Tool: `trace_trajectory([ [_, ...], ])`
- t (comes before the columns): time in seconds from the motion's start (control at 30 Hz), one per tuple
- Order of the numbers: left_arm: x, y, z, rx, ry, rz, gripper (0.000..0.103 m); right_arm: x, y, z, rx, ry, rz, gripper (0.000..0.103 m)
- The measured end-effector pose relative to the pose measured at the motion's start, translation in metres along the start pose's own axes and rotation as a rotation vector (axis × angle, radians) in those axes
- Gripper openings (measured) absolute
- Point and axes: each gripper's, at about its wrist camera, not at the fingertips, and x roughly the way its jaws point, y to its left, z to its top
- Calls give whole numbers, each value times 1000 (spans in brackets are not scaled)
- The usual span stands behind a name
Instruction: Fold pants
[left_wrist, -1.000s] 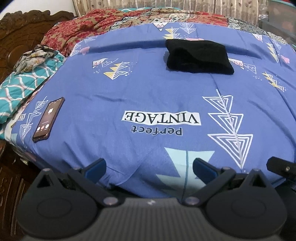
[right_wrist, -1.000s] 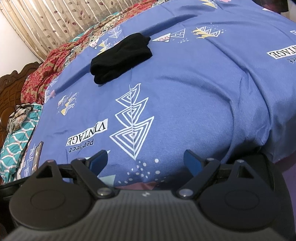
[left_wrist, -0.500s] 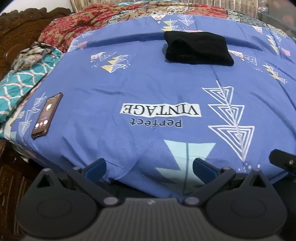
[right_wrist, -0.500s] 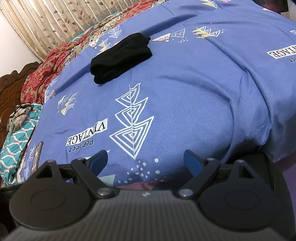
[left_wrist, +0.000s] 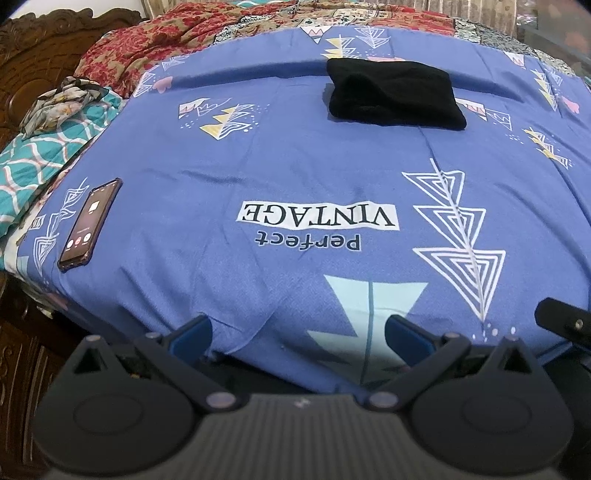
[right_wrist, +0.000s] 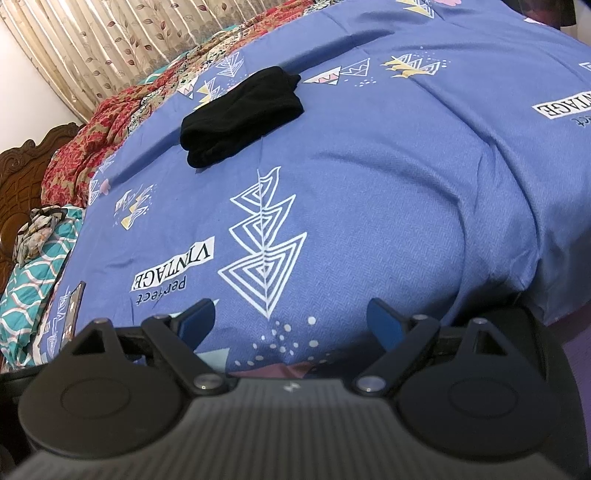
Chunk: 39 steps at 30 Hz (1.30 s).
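Black pants (left_wrist: 395, 94) lie folded into a compact bundle on the far part of the blue printed bedspread (left_wrist: 295, 166); the right wrist view shows the same pants (right_wrist: 240, 114) at upper left. My left gripper (left_wrist: 299, 332) hangs open at the near edge of the bed, far from the pants, with nothing between its blue fingertips. My right gripper (right_wrist: 291, 319) is also open and empty, at the bed's near edge to the right of the left one. Part of the right gripper (left_wrist: 565, 321) shows at the right edge of the left wrist view.
A phone (left_wrist: 90, 225) with a lit screen lies near the bed's left edge. Teal patterned bedding (left_wrist: 40, 166) and a crumpled floral cloth (left_wrist: 62, 99) sit further left by the carved wooden headboard (left_wrist: 33, 55). A red patterned blanket (left_wrist: 155, 44) and curtains (right_wrist: 122, 40) lie beyond.
Both grippers stay open and empty. The left wrist view has shifted slightly, dipping and coming back; the right one is nearly unchanged. The pants have not moved.
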Motion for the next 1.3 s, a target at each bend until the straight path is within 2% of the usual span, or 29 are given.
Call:
trace_trajectory([
  [0.93,-1,-3,-2,12,-2,3,103,1,-3,1,8,-1,6,91],
  [1.3,3,-3,-4,16,22,-17,103,1,-4,1,12,7,9,91],
])
